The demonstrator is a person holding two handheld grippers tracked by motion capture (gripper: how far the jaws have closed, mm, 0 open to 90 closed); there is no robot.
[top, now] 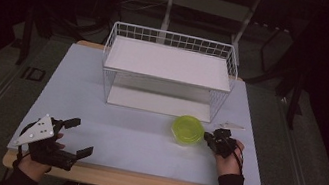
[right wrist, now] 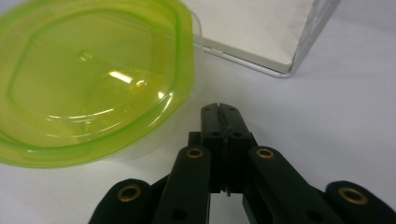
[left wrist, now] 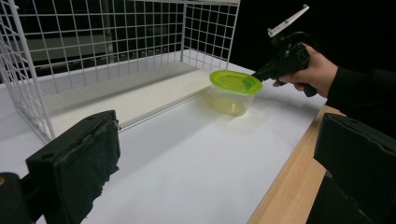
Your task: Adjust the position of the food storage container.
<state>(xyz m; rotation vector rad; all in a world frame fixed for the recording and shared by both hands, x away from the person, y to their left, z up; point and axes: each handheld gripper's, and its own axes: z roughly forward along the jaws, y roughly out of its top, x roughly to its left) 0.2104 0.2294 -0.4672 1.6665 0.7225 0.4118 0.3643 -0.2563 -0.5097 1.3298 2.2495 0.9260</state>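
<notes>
High view: tub (top: 188, 130) at centre right of the desk (top: 134, 138), before the rack (top: 168, 73); right hand-held gripper (top: 209, 138) just beside it, left hand-held gripper (top: 81, 137) lower left, released.
Left gripper view: jaws wide apart, nothing between.
Right gripper view: jaws clenched, empty, beside the tub's rim. Likely an approach; next, opening to grasp.

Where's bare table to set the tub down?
Widest bare patch: between the left gripper, the wire rack and the green-lidded tub. The rack's two white shelves are bare too. Tightest spot is around the tub, with the right gripper beside it.
</notes>
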